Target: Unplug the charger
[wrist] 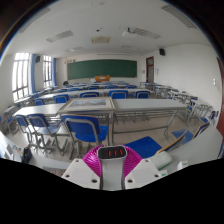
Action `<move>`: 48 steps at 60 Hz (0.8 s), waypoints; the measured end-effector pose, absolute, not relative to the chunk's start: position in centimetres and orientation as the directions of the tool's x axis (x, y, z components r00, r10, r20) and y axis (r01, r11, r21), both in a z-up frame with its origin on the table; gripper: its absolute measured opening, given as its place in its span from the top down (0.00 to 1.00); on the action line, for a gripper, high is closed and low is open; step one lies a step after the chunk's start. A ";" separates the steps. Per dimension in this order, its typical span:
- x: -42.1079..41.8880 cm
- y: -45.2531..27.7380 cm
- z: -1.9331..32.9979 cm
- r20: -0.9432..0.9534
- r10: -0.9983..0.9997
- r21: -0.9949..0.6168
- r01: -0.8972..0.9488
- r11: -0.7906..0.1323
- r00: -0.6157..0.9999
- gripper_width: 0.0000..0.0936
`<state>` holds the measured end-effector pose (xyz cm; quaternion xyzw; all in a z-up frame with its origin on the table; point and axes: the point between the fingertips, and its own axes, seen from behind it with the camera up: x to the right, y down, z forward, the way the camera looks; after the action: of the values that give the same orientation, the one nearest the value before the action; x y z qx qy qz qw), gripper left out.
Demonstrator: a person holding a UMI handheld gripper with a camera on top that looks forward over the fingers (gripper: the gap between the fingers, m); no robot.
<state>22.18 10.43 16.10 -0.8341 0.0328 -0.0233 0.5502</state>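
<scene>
Gripper view of a classroom. The gripper [112,158] is at the bottom of the view, its two white fingers [80,172] converging forward. Each finger carries a magenta pad [94,158] on its inner face. The charger [112,152], a small dark block with faint reddish marks on its face, sits between the pads. Both pads press against its sides with no visible gap, so the claw is closed on it. The charger rests on no surface. No cable or socket can be made out around it.

Just ahead of the fingers stands a blue chair [85,128] on a metal frame. A second blue seat [148,147] lies just beside the right-hand finger. Beyond them, rows of pale desks [140,105] with more blue chairs run back toward the far wall.

A green chalkboard [102,69] hangs on the far wall, and a dark door [150,70] stands beside it. Tall windows [22,75] line the side wall opposite the door and let in daylight. The other side wall [192,70] is plain white. Rectangular light panels [140,32] are set in the white ceiling.
</scene>
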 end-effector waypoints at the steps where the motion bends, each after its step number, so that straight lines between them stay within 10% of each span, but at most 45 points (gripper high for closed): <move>1: 22.7 9.9 15.2 0.009 -0.083 -0.903 -0.027 -0.428 0.996 0.75; 7: 23.9 5.7 4.4 0.025 -0.084 -0.789 -0.032 -0.614 0.996 0.67; 18: 23.5 0.9 -0.2 0.029 -0.116 -0.705 -0.062 -0.706 0.993 0.53; 28: 23.2 -1.1 2.9 0.050 -0.135 -0.743 -0.053 -0.667 0.990 0.07; 48: 17.2 -13.4 14.5 0.096 -0.146 -0.809 -0.008 -0.587 0.985 0.09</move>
<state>17.20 -13.45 14.46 -0.8875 0.0431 -0.0763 0.4523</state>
